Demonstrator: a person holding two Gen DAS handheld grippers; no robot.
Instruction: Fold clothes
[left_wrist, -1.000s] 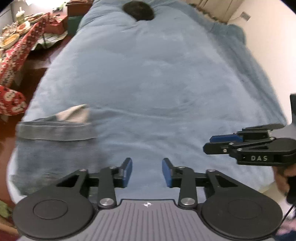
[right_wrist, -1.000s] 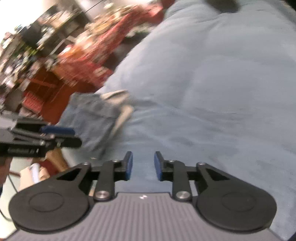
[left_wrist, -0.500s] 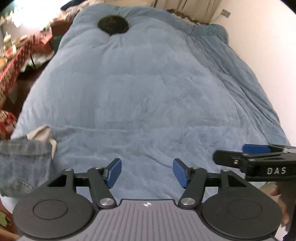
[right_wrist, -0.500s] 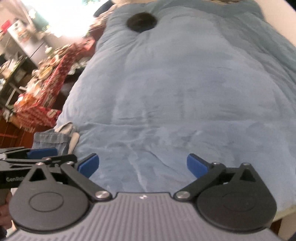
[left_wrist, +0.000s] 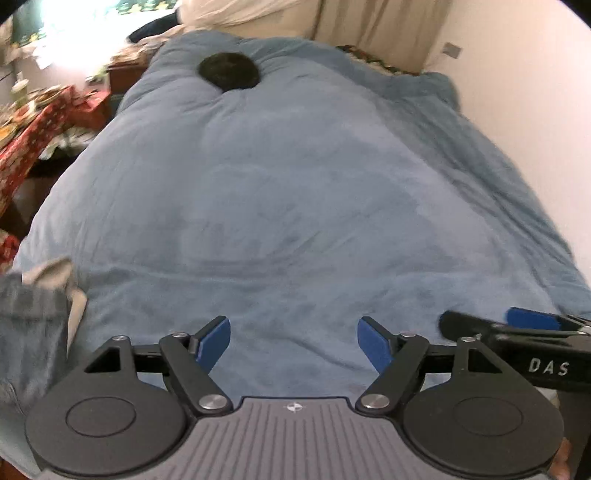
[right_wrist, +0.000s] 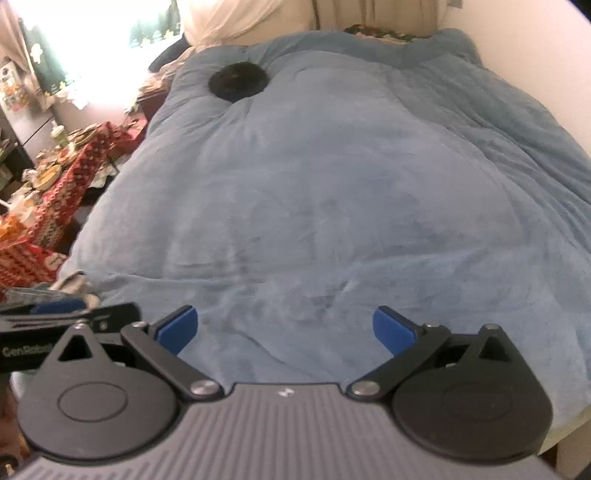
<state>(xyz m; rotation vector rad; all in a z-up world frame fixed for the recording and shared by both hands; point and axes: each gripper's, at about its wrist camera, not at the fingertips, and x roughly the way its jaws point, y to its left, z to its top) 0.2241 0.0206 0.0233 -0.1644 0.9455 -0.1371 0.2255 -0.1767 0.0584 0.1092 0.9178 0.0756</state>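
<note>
Left wrist view: both the left gripper (left_wrist: 293, 341) and right gripper (right_wrist: 284, 330) now gape wide and empty, wider than a second ago, over the blue blanket (left_wrist: 295, 192). Folded jeans (left_wrist: 31, 332) lie at the blanket's near-left edge, now farther left. Readable lettering: "DAS", "GenRobot".

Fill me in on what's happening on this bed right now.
A person holds both grippers over the blue blanket, and neither grips anything. The left gripper and right gripper both have their jaws open. The folded jeans lie at the bed's near left edge, touched by neither gripper. A dark round object sits far up the bed.
</note>
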